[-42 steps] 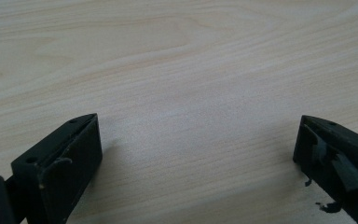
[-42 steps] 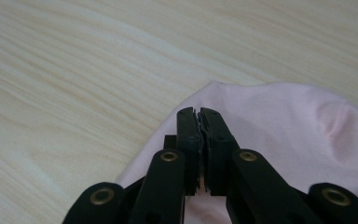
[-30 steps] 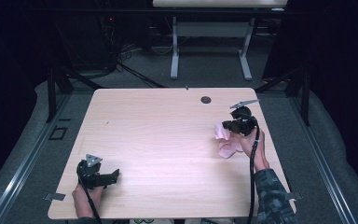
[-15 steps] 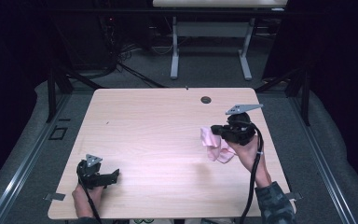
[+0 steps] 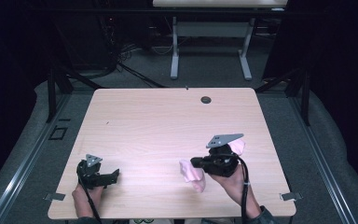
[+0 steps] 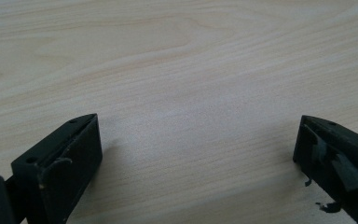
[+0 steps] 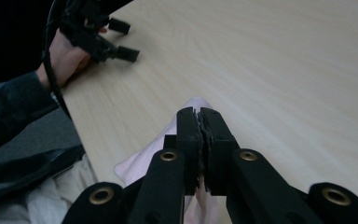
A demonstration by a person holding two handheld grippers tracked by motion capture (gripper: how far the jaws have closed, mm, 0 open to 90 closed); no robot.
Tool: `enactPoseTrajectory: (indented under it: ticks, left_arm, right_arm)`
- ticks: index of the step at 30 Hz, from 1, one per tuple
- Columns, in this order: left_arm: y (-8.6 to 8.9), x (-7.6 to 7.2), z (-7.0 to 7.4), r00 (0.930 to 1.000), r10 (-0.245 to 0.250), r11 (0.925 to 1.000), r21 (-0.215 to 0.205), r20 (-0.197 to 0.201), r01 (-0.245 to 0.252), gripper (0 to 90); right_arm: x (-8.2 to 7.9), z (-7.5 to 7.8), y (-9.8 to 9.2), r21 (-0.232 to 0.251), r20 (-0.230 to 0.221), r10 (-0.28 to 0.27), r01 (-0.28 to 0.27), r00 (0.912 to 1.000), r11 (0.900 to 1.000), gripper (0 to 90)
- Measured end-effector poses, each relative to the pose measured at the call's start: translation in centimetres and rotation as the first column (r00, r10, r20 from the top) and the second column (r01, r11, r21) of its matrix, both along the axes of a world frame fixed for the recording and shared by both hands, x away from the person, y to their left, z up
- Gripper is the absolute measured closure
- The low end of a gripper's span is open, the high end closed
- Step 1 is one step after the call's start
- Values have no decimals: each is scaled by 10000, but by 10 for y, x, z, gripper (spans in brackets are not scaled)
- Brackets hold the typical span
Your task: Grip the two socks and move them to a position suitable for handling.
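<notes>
Right gripper (image 5: 192, 163) jaws clamped on pink cloth (image 5: 192, 174); left gripper (image 5: 116, 173) jaws apart

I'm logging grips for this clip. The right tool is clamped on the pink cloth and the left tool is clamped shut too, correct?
Not quite. The right tool is clamped on the pink cloth, but the left tool is open: the left gripper view shows its jaws wide apart over the bare table.

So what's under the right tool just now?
The pink cloth, pinched in the right tool's shut jaws, with another fold showing behind at the grey plate. Below it lies the wooden table. Whether the cloth's middle touches the table is hidden by tool and hand.
</notes>
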State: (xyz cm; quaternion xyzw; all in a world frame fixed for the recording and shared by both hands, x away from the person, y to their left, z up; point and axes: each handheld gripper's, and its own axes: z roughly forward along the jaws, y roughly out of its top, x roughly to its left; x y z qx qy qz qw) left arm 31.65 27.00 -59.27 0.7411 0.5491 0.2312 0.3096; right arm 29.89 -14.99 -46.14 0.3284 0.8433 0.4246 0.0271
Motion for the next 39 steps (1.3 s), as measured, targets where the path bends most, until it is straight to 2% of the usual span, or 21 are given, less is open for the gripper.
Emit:
enactPoseTrajectory:
  ticks: [1,2,3,5,6,7,9,10,11,16,19,20,22,25,29,31,33,34,35,38,39]
  left_arm:
    - [0,0,0,10000,0,10000,1,-2,0,11]
    - [0,0,0,10000,1,10000,1,-3,-1,11]
    - [0,0,0,10000,4,10000,1,-1,-4,11]
    - [0,0,0,10000,9,10000,3,3,-9,11]
    - [0,0,0,10000,5,10000,3,-2,-5,11]
    - [0,0,0,10000,4,10000,2,-1,-4,11]
    - [0,0,0,10000,7,10000,1,-3,-7,11]
    - [0,0,0,10000,7,10000,2,-1,-7,11]
    - [0,0,0,10000,8,10000,2,-2,-8,11]
    - [0,0,0,10000,4,10000,4,-2,-4,11]
    - [0,0,0,10000,8,10000,1,0,-8,11]
    - [0,0,0,10000,7,10000,2,-2,-7,11]
    - [0,0,0,10000,6,10000,4,-3,-6,11]
    - [0,0,0,10000,7,10000,-1,-1,-7,11]
    - [0,0,0,10000,6,10000,0,-4,-6,11]
    - [0,0,0,10000,4,10000,3,-3,-4,11]
    - [0,0,0,10000,5,10000,0,-3,-5,11]
    - [0,0,0,10000,4,10000,1,-3,-4,11]
    - [0,0,0,10000,4,10000,1,-4,-4,11]
    - [0,0,0,10000,4,10000,2,2,-4,11]
    - [0,0,0,10000,2,10000,3,1,-2,12]
  right_arm:
    - [0,-9,4,-138,-200,94,-97,9998,9999,865]
    - [1,-27,10,-298,-445,222,-235,9988,9993,865]
    - [1,-27,10,-298,-445,222,-235,9988,9993,865]
    - [1,-47,16,-558,-564,198,-229,9982,9982,865]
    - [4,-66,19,-721,-878,157,-220,9960,9972,864]
    - [4,-66,19,-721,-878,157,-220,9960,9972,864]
    - [6,-79,21,-775,-1173,151,-243,9930,9967,864]
    - [6,-83,22,-867,-1167,114,-216,9931,9960,864]
    - [5,-90,25,-1047,-1353,187,-331,9906,9940,865]
    - [-2,-98,32,-1343,-1463,406,-605,9884,9891,864]
    - [-7,-100,33,-1304,-1547,463,-669,9869,9892,849]
    - [-8,-101,33,-1220,-1540,501,-693,9868,9901,796]
    - [-10,-98,30,-1089,-1509,590,-759,9868,9911,623]
    - [-14,-90,26,-1016,-1234,644,-772,9903,9918,428]
    - [-13,-75,13,-922,-847,272,-350,9960,9951,274]
    - [-5,-65,-1,-897,-531,-233,184,9983,9958,214]
    - [-1,-62,-6,-861,-439,-384,345,9983,9957,204]
    - [7,-57,-17,-834,-230,-741,720,9970,9939,195]
    - [7,-57,-17,-834,-230,-741,720,9970,9939,195]
    - [19,-53,-33,-846,43,-1196,1196,9928,9892,178]
    - [22,-52,-38,-1001,67,-1297,1297,9915,9865,170]
